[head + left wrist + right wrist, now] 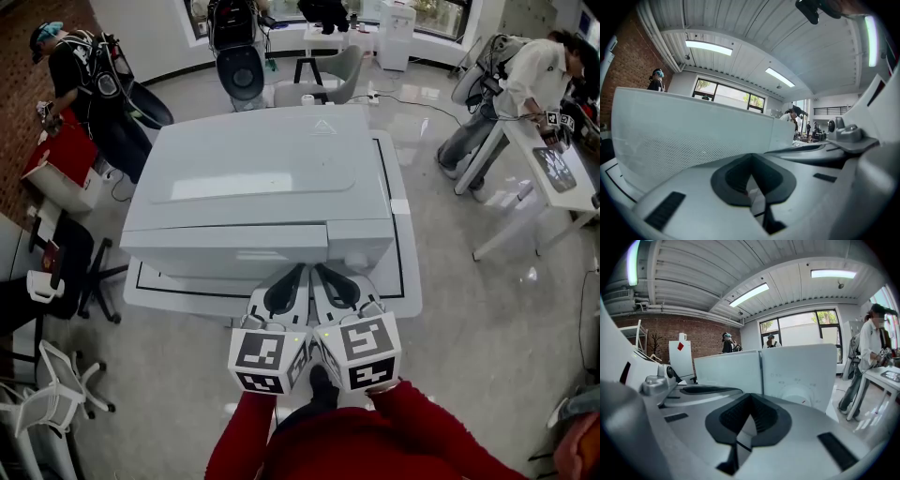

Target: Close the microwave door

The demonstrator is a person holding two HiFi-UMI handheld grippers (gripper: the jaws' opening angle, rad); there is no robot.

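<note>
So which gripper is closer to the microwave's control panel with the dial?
Right. The right gripper sits just in front of the control panel; the left gripper is beside it, facing the door.

Control panel (799,376) print too faint to read, table (411,281) mostly hidden under microwave (272,178)

Head cam: we look steeply down from above and behind the fingers (269,298), onto the microwave (272,178) top, with left gripper (296,274) and right gripper (323,274) side by side at its front. Each gripper cam sits low, close behind its own fingers, facing the microwave front just past them. All three share that front, and each gripper cam catches its neighbour.
</note>
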